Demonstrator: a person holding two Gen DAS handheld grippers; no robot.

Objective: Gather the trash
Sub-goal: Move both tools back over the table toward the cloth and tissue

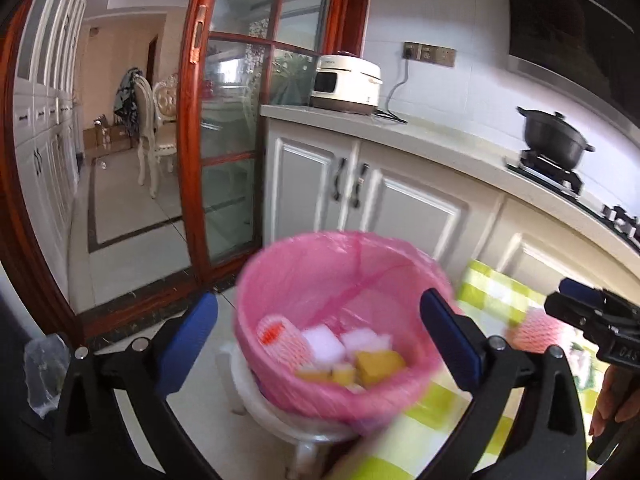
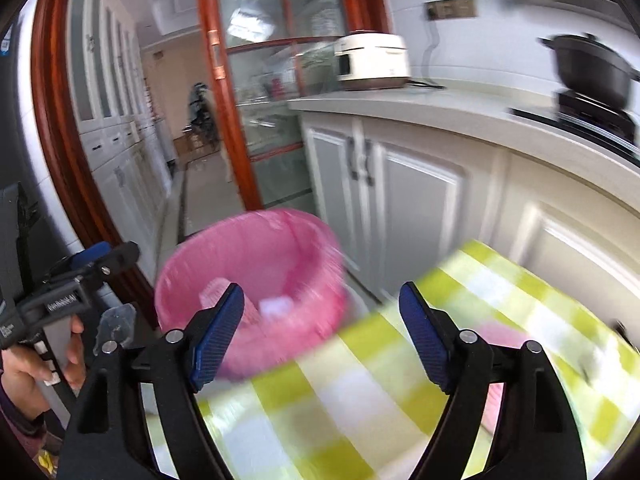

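Note:
A bin lined with a pink bag stands on a white stool beside the table; it also shows in the right wrist view. Inside lie an orange-and-white foam net, white foam pieces and yellow sponges. My left gripper is open and empty above the bin. My right gripper is open and empty over the table edge; it shows in the left wrist view. A pink foam net lies on the green-checked tablecloth, below the right gripper.
White kitchen cabinets and a counter with a rice cooker and a black pot on a stove stand behind the bin. A red-framed glass sliding door is at left. A clear plastic bag lies at lower left.

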